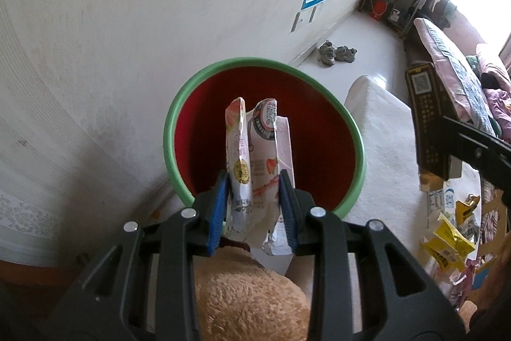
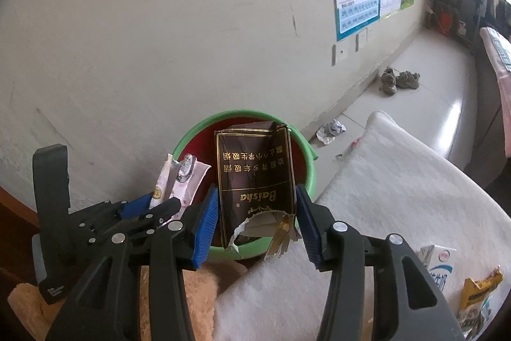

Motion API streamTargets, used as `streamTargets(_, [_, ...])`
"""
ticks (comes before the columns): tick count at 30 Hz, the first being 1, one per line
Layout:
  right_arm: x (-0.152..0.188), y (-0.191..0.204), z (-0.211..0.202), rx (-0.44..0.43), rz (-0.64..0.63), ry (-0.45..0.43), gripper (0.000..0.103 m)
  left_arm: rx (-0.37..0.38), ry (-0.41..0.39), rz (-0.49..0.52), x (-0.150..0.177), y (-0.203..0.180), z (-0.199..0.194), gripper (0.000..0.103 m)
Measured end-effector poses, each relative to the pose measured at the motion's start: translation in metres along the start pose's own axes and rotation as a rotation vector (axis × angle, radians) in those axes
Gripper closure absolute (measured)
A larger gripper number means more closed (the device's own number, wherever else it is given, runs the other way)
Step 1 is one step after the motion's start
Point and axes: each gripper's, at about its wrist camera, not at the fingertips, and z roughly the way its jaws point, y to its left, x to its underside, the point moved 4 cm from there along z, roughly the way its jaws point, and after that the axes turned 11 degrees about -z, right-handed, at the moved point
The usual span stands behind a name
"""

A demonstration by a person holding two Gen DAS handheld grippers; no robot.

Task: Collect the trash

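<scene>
My left gripper is shut on a pink-and-white strawberry snack wrapper and holds it over the red bin with a green rim. My right gripper is shut on a torn dark brown cigarette pack just above the same bin. The left gripper with its wrapper shows at the left of the right wrist view. The pack shows at the right of the left wrist view.
A white cushion lies right of the bin, with yellow wrappers and a milk carton on it. A tan plush surface is below the grippers. Crumpled paper and shoes lie on the floor by the wall.
</scene>
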Motion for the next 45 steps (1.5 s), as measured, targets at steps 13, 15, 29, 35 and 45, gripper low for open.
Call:
streamTargets(13, [0.000,0.003,0.010,0.020,0.000,-0.010,0.033,-0.043,-0.049,0.004,-0.007,0.004,0.003,0.047])
streamTargets(15, [0.003,0.001,0.006,0.015,0.018,-0.016,0.033,-0.047,-0.053,0.014,-0.007,0.004,0.001,0.046])
streamTargets(29, [0.093,-0.027,-0.076,0.128,0.016,-0.017,0.026,0.040,-0.055,0.020,0.006,-0.017,-0.029,0.037])
streamTargets(35, [0.187,-0.080,-0.111,0.256,0.193,0.091,0.026,0.091,0.057,0.013,0.040,-0.043,-0.018,0.037])
streamTargets(45, [0.258,-0.140,-0.160,0.396,0.434,0.050,0.026,0.323,0.337,0.189,0.129,-0.177,-0.003,0.022])
